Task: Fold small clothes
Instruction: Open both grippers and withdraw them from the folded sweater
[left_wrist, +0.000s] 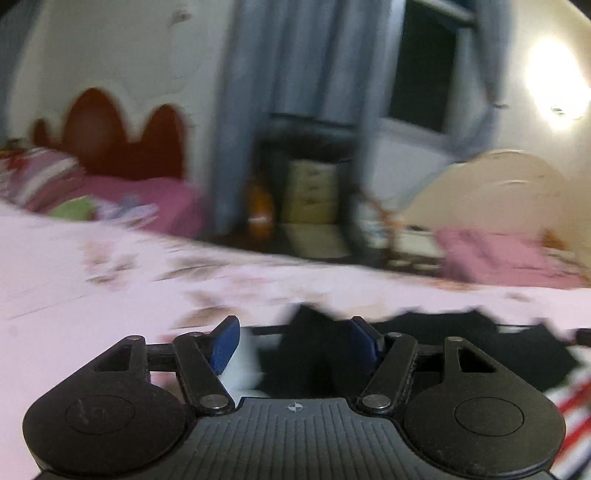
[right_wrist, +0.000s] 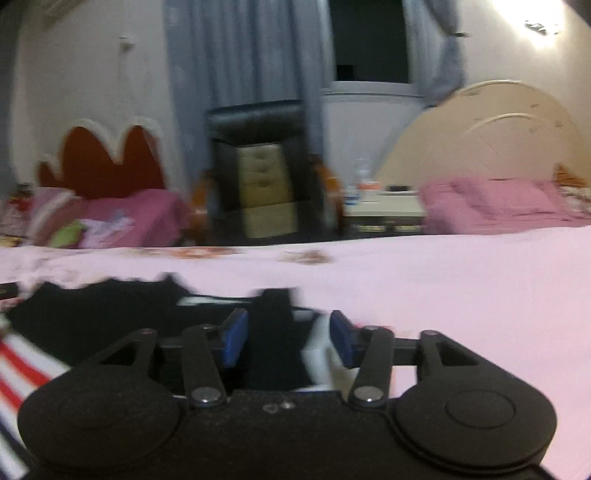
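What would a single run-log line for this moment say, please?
left gripper: open | right gripper: open | dark garment: flat on pink bedsheet

Curtained window (right_wrist: 369, 40), pink-sheeted beds (right_wrist: 498, 206)

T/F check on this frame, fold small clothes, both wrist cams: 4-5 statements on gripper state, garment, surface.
1. The left gripper has its jaws spread apart. True.
2. The dark garment lies on a green sheet. False: it lies on a pale pink bedsheet.
3. The right gripper has dark fabric between its blue fingers. True, though blur hides whether the pads touch it.
4. The garment is all black. False: red and white stripes show at its near edge.
5. The window shows bright daylight. False: it is dark.
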